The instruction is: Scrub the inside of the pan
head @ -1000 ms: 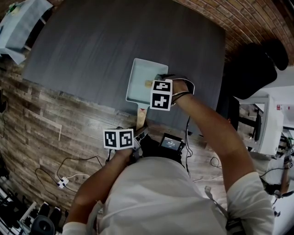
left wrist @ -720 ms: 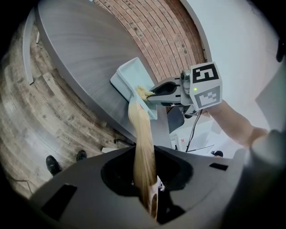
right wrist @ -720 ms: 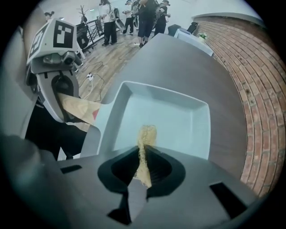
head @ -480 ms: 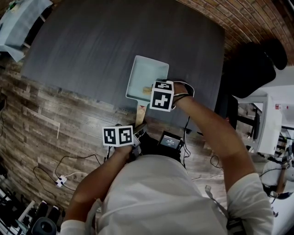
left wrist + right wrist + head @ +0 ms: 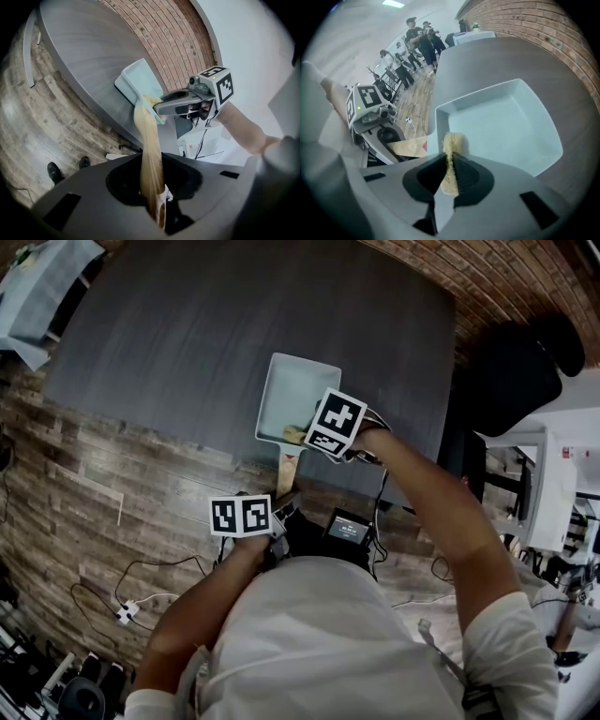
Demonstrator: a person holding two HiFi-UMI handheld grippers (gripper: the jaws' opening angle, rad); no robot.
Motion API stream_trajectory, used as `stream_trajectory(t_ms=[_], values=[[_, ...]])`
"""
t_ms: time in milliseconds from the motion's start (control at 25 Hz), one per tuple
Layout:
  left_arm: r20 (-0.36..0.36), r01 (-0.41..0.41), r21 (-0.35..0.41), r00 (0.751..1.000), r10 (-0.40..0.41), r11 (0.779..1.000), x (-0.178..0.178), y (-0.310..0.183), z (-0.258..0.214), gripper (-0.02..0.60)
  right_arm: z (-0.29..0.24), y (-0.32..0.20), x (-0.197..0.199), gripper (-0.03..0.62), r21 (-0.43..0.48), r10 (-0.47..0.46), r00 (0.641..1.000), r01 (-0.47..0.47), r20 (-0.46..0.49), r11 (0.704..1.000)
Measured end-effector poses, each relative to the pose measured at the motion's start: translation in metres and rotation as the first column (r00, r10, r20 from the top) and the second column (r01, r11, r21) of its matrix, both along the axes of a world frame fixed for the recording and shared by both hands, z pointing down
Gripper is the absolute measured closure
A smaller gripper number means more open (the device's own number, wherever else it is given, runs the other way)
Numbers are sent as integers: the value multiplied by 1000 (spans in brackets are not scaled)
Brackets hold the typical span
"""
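Two grippers are at work. The right gripper (image 5: 450,165) has its jaws squeezed tight on a small yellow fuzzy scrub pad (image 5: 452,143); only the right gripper view shows this pinch up close, with the pad sticking out past the tips. The pad's end is down inside the pale blue square pan (image 5: 501,126), at the near wall, close to the corner by the handle.

The left gripper (image 5: 157,206) has its jaws nearly together, clamped on the end of the pan's long light wooden handle (image 5: 149,140); only the left gripper view shows that grip, because in the head view the marker cube and the arm cover it. The left gripper view also shows the right gripper from the side, tipped down over the pan's near edge with the yellow pad under its tips.

The head view shows both arms at once. The pan sits on the dark grey table (image 5: 234,324), near its edge; the handle sticks out over the brown wooden floor (image 5: 84,484) toward the person. A red brick wall (image 5: 164,33) is behind the table; the right gripper view alone shows people (image 5: 417,37) standing far off across the room; a white power strip (image 5: 127,613) lies on the floor.
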State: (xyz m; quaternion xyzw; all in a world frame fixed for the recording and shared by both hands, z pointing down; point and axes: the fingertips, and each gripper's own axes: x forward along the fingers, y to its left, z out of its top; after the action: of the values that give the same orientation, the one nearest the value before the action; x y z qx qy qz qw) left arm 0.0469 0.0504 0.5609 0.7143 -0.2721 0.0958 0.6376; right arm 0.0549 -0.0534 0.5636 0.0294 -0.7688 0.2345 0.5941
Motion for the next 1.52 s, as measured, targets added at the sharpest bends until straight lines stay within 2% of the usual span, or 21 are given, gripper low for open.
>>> stream_trajectory(t_ms=[240,360,480,600,760,1200,1520], values=[[-3,-18,0,1000,18,1000,2,3,0,495,-3,1,0,546,-37,56,997,-54,45,998],[-1,-27,2,1000,27,1000,2,4,0,495,-9,-4,-2,546,-2,25,998,-24,54,1000],[-1,-38,4,999,38,999,2,3,0,495,-15,-15,-5,546,88,-62,997,59,35,994],[2,-52,6,999,52,999,2,4,0,495,-16,-23,-13,546,186,-193,981,193,-18,963],[14,-81,13,997,81,997,1,5,1,497,-15,-19,-43,546,229,-346,938,342,-23,911],[19,-147,7,989,147,989,1,6,1,499,-5,1,-62,548,162,-572,819,571,-46,805],[13,-128,2,992,128,992,1,7,0,499,-5,11,-46,551,89,-679,731,682,-64,726]])
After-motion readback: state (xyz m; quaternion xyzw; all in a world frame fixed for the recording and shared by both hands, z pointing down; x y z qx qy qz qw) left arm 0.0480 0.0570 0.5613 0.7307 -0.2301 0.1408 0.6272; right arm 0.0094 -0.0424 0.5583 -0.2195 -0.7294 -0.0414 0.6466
